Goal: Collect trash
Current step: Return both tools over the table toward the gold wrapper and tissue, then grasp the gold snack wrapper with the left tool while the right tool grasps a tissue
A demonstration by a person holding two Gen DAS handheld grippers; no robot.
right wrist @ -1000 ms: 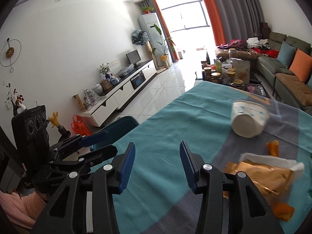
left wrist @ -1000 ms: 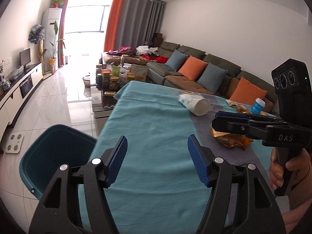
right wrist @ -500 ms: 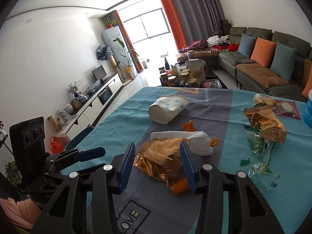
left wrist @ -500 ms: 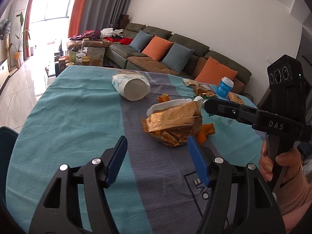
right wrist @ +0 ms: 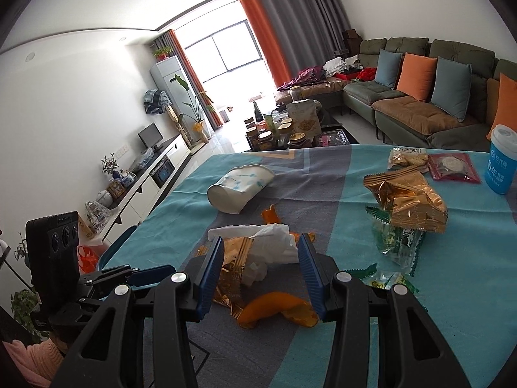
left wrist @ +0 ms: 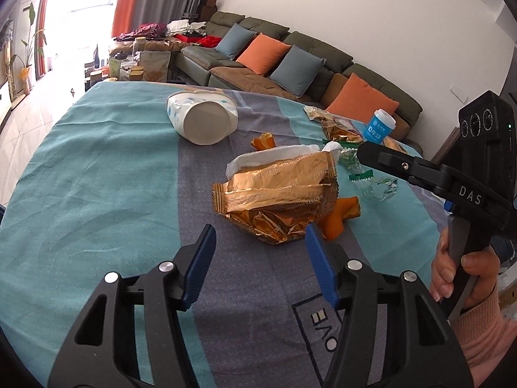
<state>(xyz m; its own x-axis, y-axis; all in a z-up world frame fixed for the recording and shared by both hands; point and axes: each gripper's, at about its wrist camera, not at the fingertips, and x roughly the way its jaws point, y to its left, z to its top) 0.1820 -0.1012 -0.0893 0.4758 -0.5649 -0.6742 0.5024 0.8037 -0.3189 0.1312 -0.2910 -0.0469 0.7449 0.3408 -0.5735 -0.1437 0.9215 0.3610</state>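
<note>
Gold wrapper (left wrist: 278, 194) straight ahead of closing, empty left tool (left wrist: 258, 249), long axis crosswise; right tool (right wrist: 261, 258) unclenched, straddling it, nearer.

Tabletop (left wrist: 97, 194) under teal-and-grey cloth (left wrist: 80, 148). On cloth: tipped white bowl (left wrist: 202, 119), gold wrapper (left wrist: 278, 194) over tissue (right wrist: 278, 242), orange peels (right wrist: 278, 312), second gold wrapper (right wrist: 408, 199), green wrappers (right wrist: 399, 242), blue cup (right wrist: 501, 163), red packet (right wrist: 452, 166).
</note>
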